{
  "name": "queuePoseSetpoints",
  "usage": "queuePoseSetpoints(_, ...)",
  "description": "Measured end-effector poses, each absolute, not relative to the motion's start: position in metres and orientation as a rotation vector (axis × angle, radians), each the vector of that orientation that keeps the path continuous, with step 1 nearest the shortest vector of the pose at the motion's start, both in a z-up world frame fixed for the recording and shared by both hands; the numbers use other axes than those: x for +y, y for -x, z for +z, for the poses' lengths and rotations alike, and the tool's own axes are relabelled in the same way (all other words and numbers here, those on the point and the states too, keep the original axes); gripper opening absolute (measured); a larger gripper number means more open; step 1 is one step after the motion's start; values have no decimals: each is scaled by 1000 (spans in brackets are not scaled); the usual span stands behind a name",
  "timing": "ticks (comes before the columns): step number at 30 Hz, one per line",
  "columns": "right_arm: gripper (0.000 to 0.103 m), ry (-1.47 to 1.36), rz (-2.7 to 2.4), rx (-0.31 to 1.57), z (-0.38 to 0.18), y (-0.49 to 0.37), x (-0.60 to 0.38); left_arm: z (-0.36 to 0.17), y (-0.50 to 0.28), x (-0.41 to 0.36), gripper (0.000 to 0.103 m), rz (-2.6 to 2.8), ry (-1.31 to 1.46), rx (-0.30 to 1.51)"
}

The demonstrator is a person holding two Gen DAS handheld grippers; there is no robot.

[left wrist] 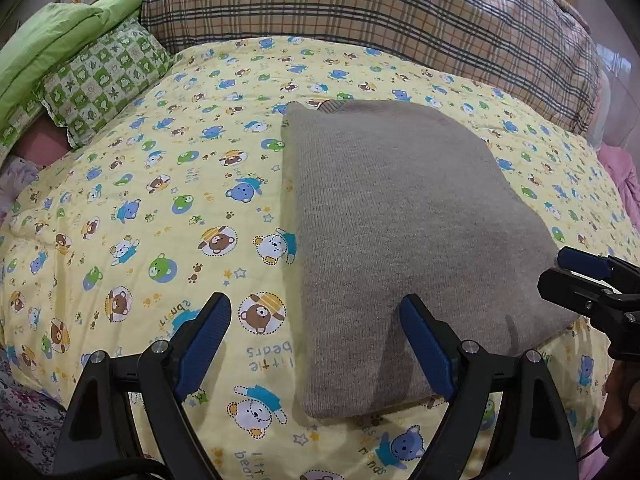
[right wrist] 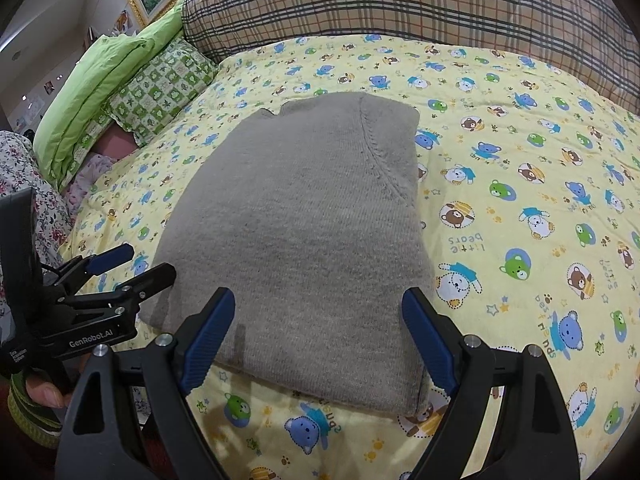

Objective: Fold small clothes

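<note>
Sweater point(left wrist: 400, 240) folded on bear quilt point(left wrist: 160, 200), just ahead of left claw point(left wrist: 316, 344) and right claw point(right wrist: 320, 340), both spread, empty.

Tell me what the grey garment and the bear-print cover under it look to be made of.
Grey garment: a matte knit, probably wool or acrylic; fine ribbed rows show. Bear-print cover: smooth printed woven cloth, likely cotton, seemingly padded from its soft puckers.
</note>
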State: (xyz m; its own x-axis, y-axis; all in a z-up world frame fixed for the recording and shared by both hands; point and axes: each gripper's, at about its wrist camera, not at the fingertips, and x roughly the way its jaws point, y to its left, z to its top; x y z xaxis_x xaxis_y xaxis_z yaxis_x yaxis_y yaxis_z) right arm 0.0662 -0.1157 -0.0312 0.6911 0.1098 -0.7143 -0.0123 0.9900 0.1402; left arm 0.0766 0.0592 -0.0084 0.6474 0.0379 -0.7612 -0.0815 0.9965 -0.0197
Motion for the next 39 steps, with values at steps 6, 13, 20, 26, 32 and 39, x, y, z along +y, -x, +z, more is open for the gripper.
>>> queuePoseSetpoints(6,86,-129,71,809,-32,-69,-115,-9,-78,59,87,65,52,866)
queuePoseSetpoints(13,86,-134,71,807,-32,-70,-114,-9,-79,57,87,63,51,866)
queuePoseSetpoints(20,86,-139,75,803,-31,-70,-115,-7,-79,55,87,60,51,866)
queuePoseSetpoints(26,86,-144,78,802,-30,-71,-118,-8,-79,55,87,58,52,868)
queuePoseSetpoints(32,86,-145,78,802,-30,-71,-119,-8,-79,54,87,58,52,868)
queuePoseSetpoints(39,86,-145,79,802,-30,-71,-119,-8,-79,54,87,57,53,868)
